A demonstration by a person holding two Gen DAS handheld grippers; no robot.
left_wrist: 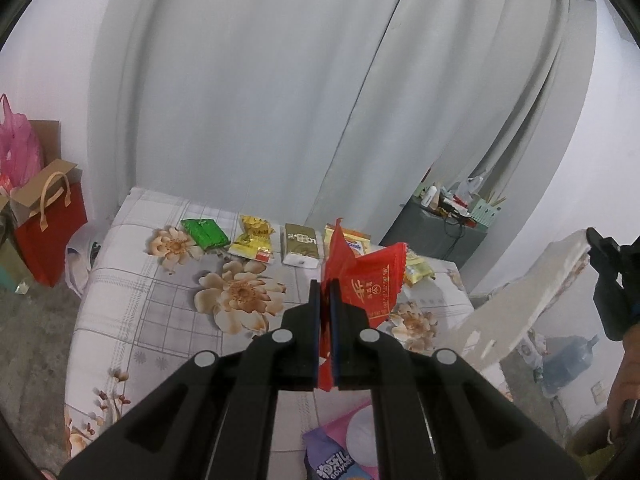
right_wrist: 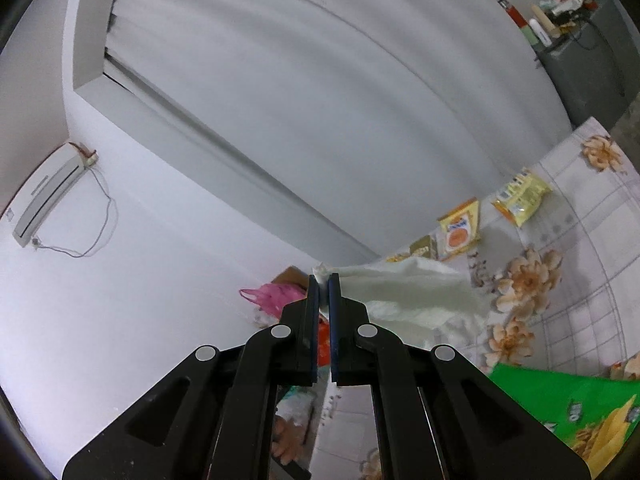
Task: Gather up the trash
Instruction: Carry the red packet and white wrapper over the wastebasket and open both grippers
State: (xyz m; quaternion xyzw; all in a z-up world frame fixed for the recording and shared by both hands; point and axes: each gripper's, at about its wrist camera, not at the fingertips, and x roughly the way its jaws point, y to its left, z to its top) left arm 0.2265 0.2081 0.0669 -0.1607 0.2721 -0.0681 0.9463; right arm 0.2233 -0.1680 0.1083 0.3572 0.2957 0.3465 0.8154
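My left gripper (left_wrist: 325, 284) is clamped on one red wrapper (left_wrist: 368, 280), lifted above the floral cloth (left_wrist: 132, 280). My right gripper (right_wrist: 323, 280) pinches the corner of one white bag (right_wrist: 412, 296), held up off the cloth. Along the far edge I count four packets lying flat: one green (left_wrist: 203, 233), one yellow (left_wrist: 254, 242), one olive (left_wrist: 302, 246), one orange (left_wrist: 354, 240) behind the wrapper.
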